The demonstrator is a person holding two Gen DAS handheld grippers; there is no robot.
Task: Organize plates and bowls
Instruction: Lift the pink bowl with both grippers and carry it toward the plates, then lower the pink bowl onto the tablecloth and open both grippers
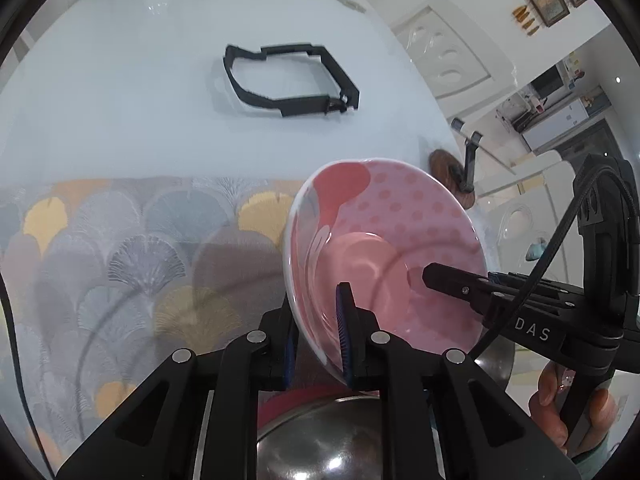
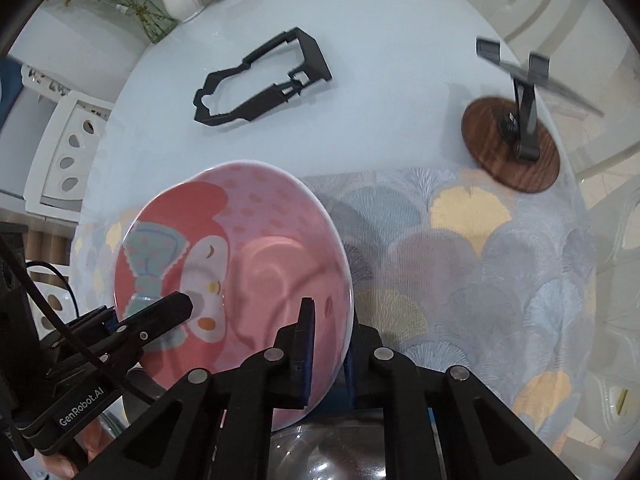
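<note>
- I saw the white table [image 1: 120,80] fill both views, a fan-patterned placemat [image 1: 120,240] across the lower half.
- The pink bowl [image 1: 384,248] sat tilted at lower centre, above a steel bowl [image 1: 320,440].
- My left gripper [image 1: 320,340] was clamped on its rim.
- My right gripper [image 2: 328,344] pinched the opposite rim.

A white counter [image 2: 380,40] carries a fan-patterned cloth [image 2: 500,272]. On the counter lie a black frame [image 2: 260,80] and a stand's wooden base [image 2: 508,148].
</note>
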